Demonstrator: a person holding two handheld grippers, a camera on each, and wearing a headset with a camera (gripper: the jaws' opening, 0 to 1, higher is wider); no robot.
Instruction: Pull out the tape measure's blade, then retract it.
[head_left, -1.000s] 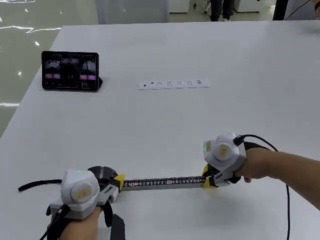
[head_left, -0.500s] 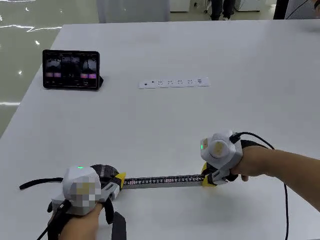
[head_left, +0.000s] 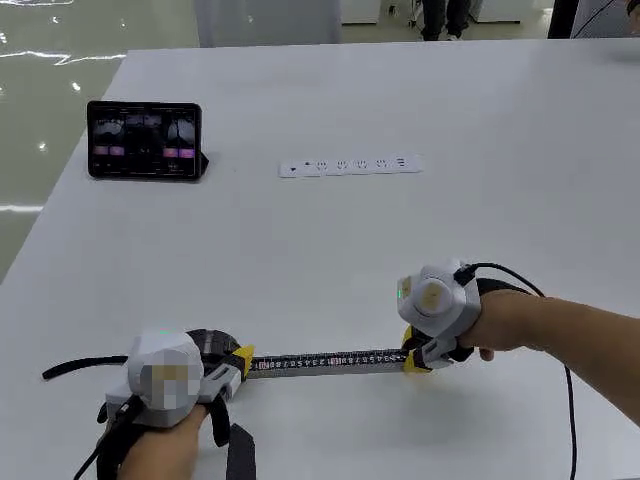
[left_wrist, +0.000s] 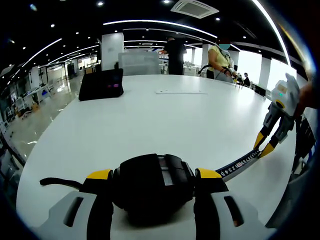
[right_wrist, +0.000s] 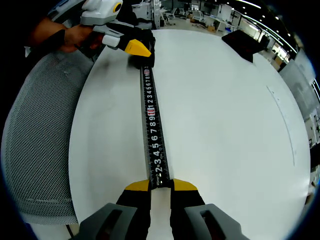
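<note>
Your left gripper (head_left: 233, 364) had its yellow-tipped jaws clamped on either side of the black round tape measure case (left_wrist: 154, 185). The case sat on the white table (head_left: 330, 260), near the table's front edge. Your right gripper (right_wrist: 160, 185) had its jaws pinched on the free end of the dark blade with white numerals (right_wrist: 150, 110). The blade lay drawn out flat along the tabletop between the two grippers. A black tablet (head_left: 145, 140), propped upright, and a white power strip (head_left: 350, 166) were well apart from the work, farther back on the table.
</note>
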